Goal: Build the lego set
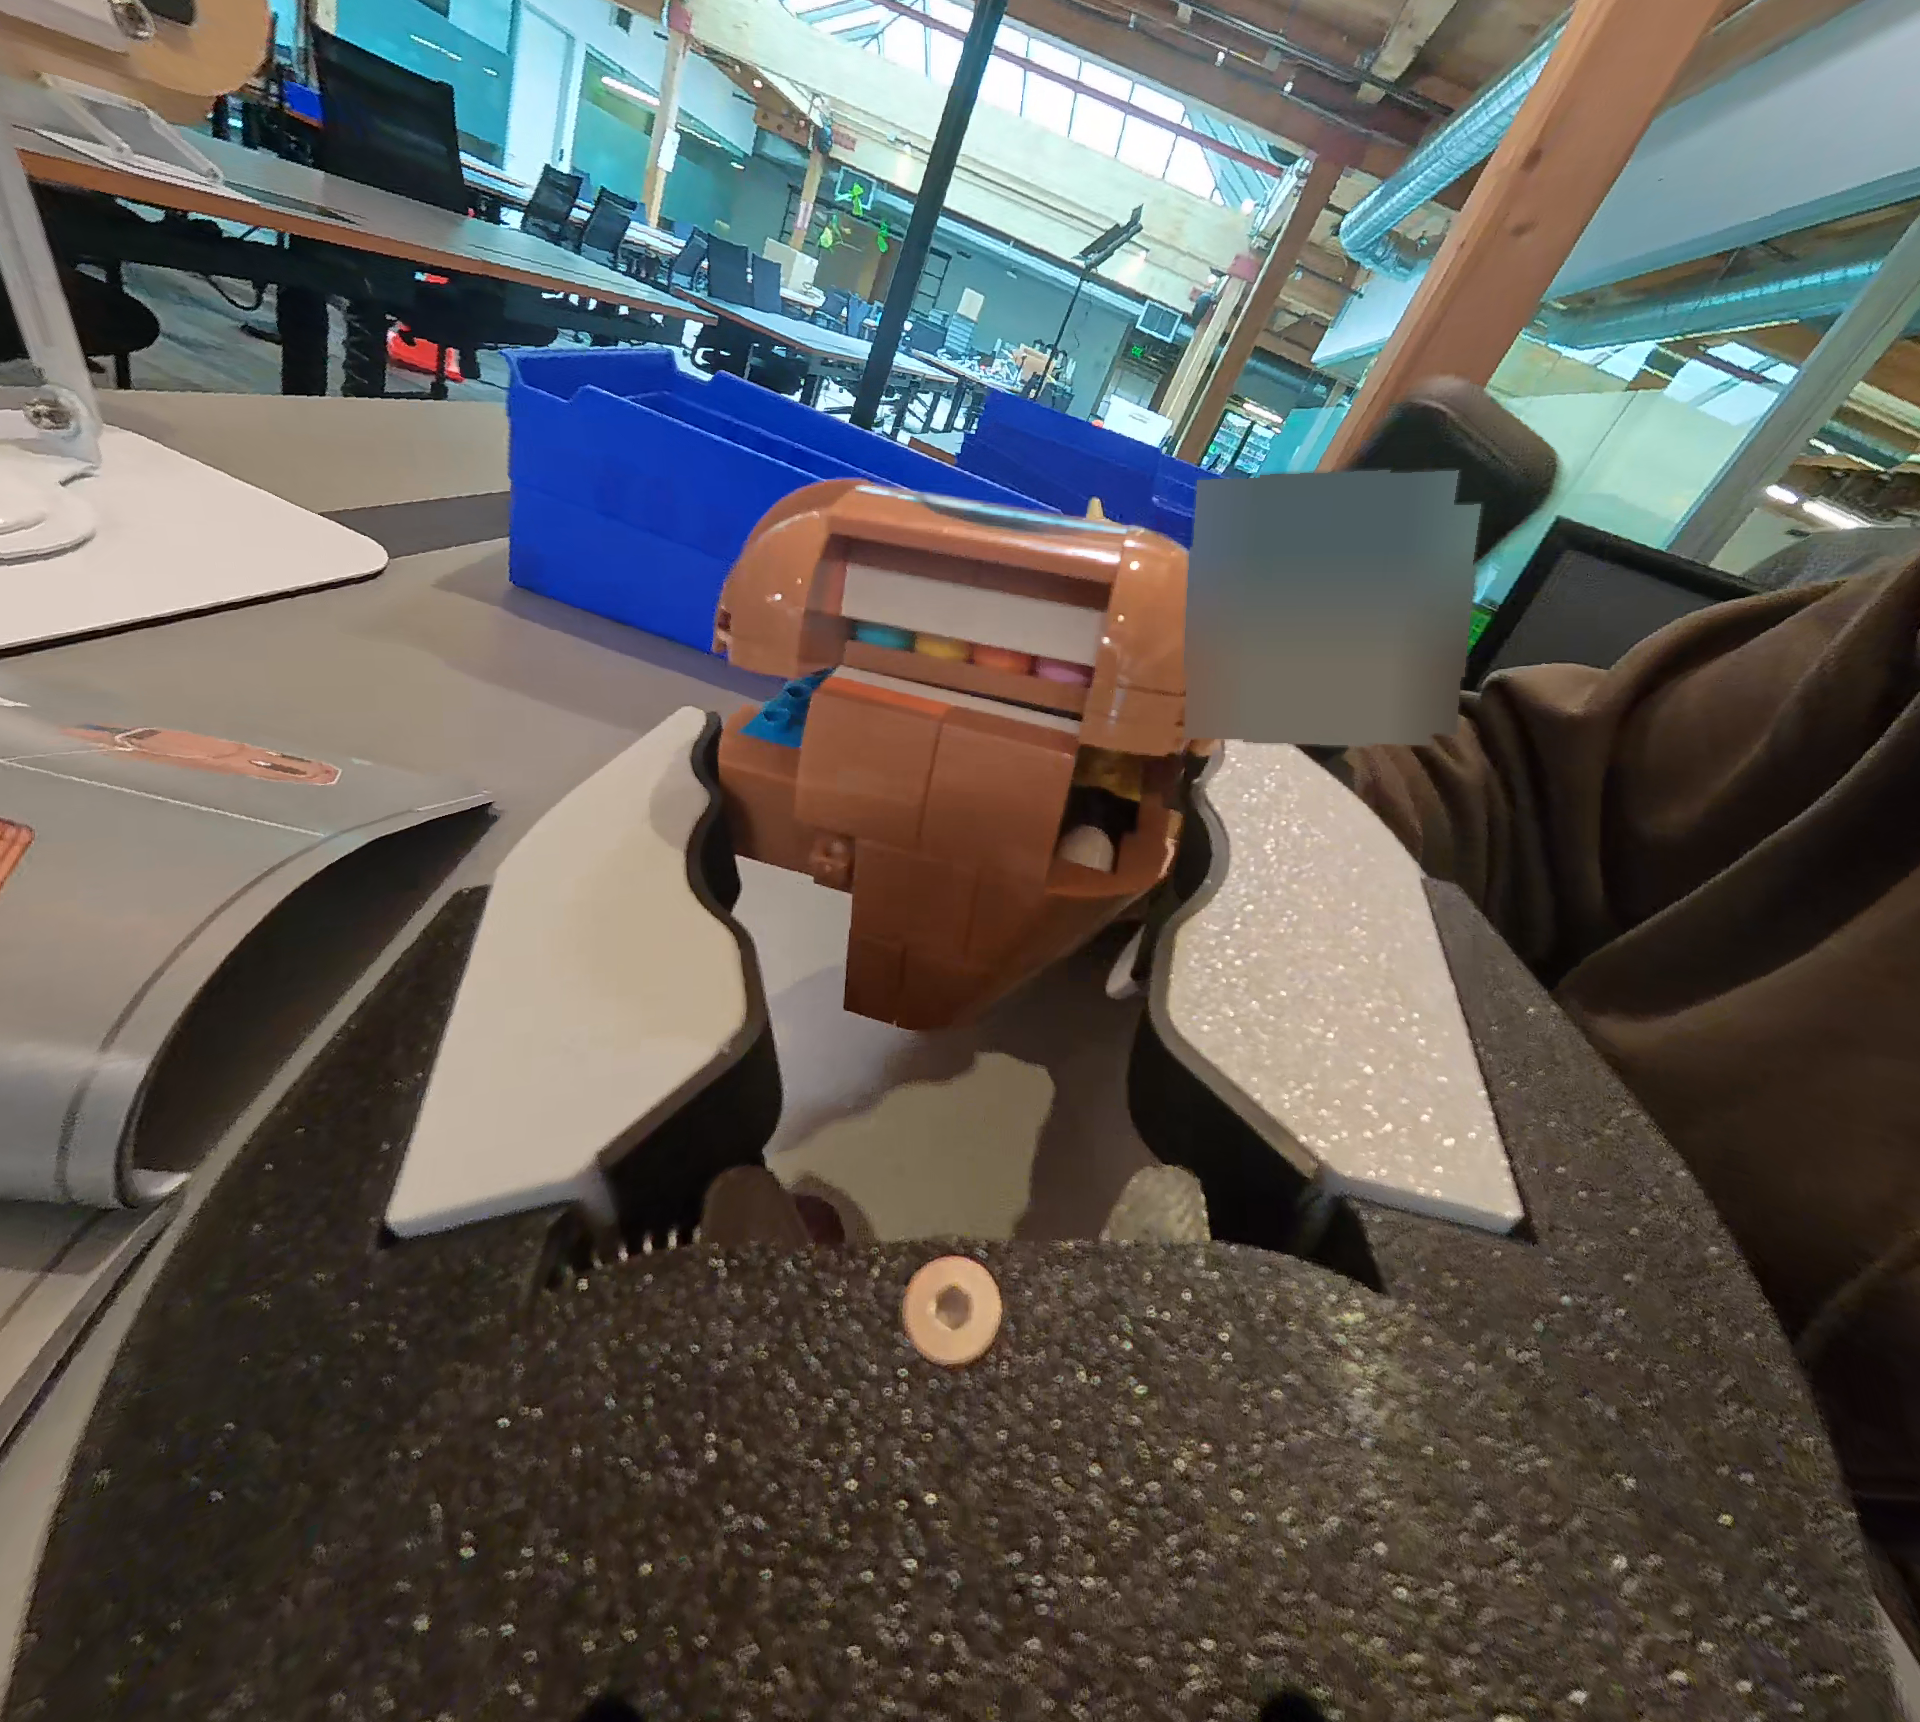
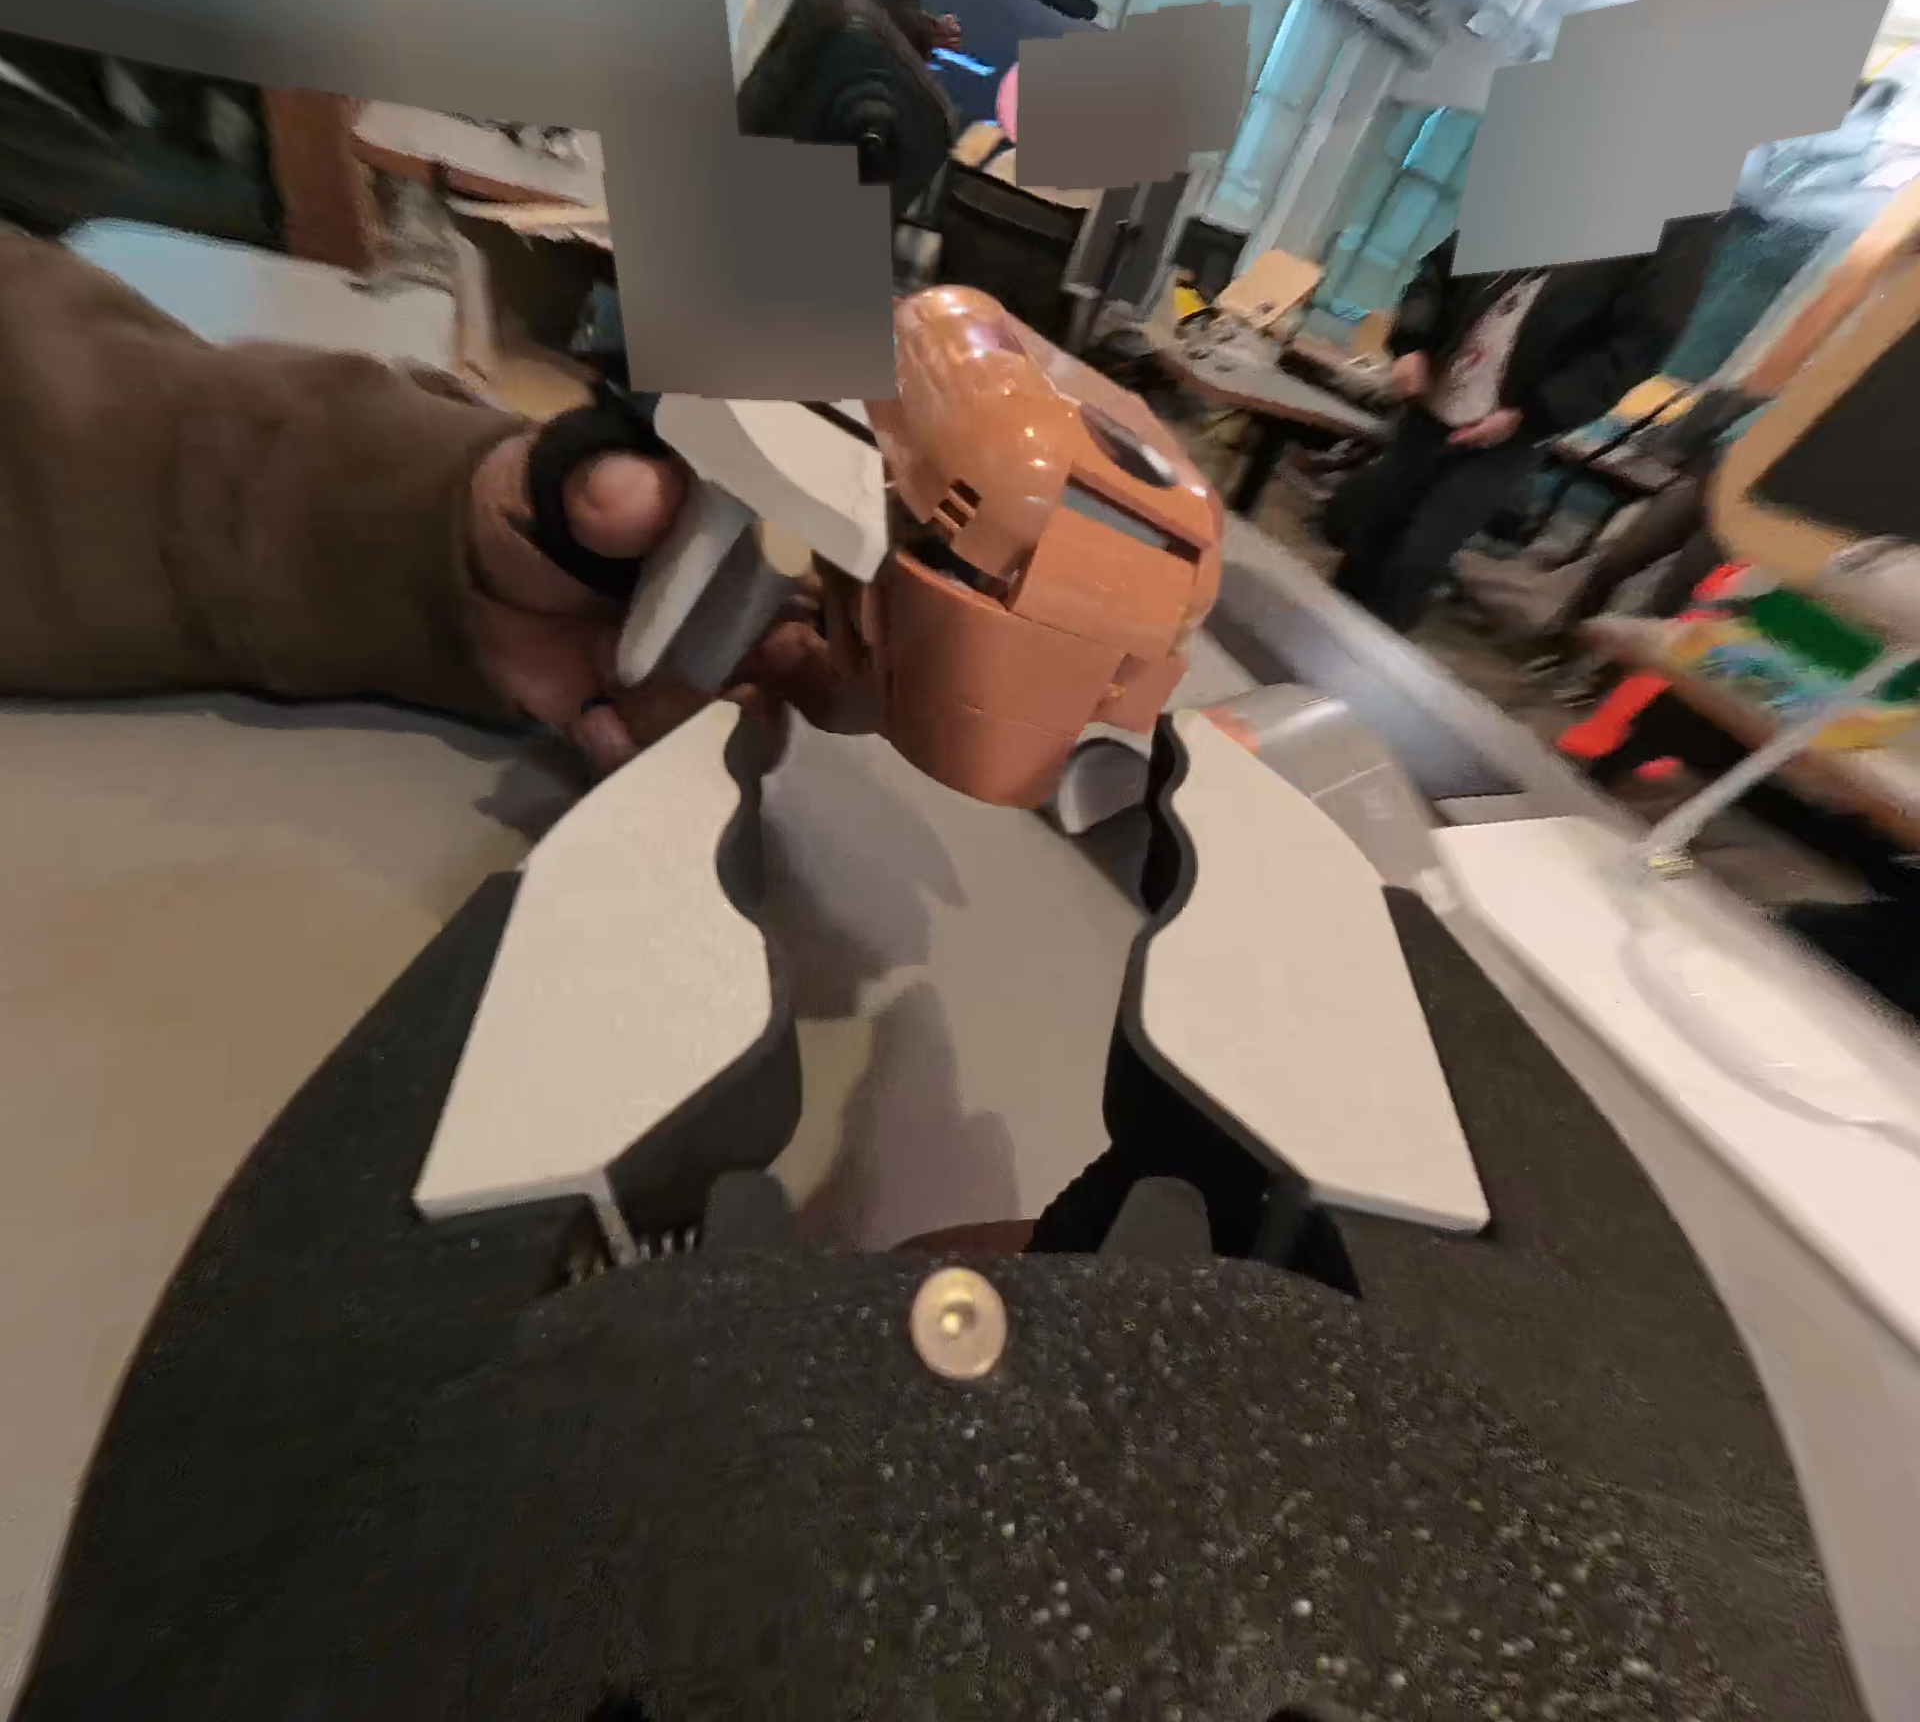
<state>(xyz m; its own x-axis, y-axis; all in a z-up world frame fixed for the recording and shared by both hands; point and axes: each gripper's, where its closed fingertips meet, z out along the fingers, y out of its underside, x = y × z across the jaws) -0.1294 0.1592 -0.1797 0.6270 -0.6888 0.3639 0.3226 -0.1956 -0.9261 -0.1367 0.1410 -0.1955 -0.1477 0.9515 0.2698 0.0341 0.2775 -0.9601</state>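
A brown lego model (image 1: 935,799) with a rounded top, a row of small coloured studs and a blue piece on its left is held above the grey table (image 1: 436,664). My left gripper (image 1: 951,799) is shut on the model's lower block, one finger on each side. In the right wrist view the same model (image 2: 1039,592) is tilted, and the left gripper (image 2: 831,592) clamps it from the left, held by a hand (image 2: 603,519). My right gripper (image 2: 951,727) is open and empty, its fingertips just below and in front of the model, not touching it.
Blue bins (image 1: 644,477) stand behind the model. An open instruction booklet (image 1: 208,893) lies at the left, near a white stand base (image 1: 156,550). A brown sleeve (image 1: 1662,841) fills the right. A white base (image 2: 1662,997) lies right of my right gripper. A person (image 2: 1455,446) stands far back. Less than 4 cm separates the two grippers' tips.
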